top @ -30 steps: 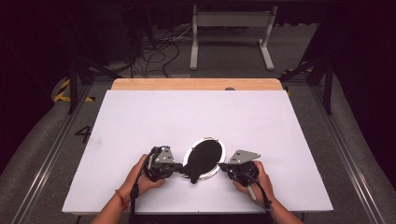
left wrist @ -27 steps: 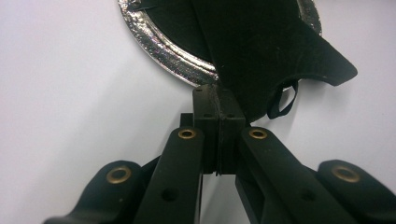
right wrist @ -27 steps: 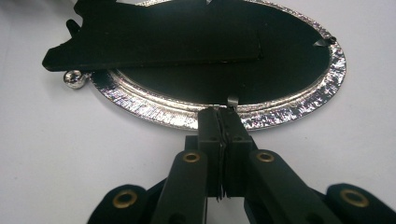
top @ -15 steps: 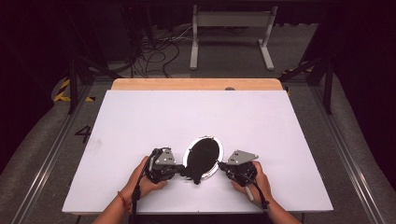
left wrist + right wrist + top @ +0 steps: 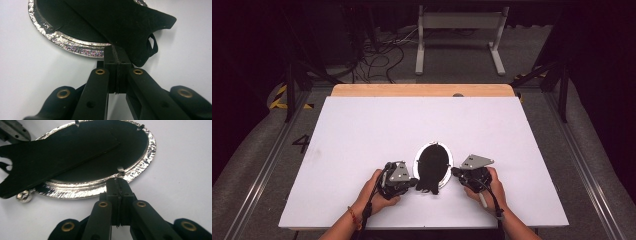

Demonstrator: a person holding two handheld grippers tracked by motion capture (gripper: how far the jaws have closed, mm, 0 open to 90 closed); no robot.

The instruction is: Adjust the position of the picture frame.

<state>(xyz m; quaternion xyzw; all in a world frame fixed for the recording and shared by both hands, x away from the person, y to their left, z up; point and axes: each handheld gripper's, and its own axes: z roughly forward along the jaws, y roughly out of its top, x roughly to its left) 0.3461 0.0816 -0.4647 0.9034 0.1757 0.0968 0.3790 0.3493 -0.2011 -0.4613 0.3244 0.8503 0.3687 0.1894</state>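
Low in the middle of the high view, both grippers flank the oval silver-rimmed frame [image 5: 416, 165] lying flat on the white worktop [image 5: 362, 130], the left gripper [image 5: 117, 53] clenched on its black backing flap [image 5: 130, 27] and the right gripper [image 5: 119, 181] clenched at the rim, so next seems lifting the flap clear.

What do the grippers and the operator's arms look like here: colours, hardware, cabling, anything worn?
Both the left gripper and the right gripper are black, each topped by a grey three-cornered plate with small holes. In the gripper views the black jaws show brass-coloured rivets at the link pivots. A black cable trails back from each. Forearms are bare, no sleeves; a red band sits on the left wrist.
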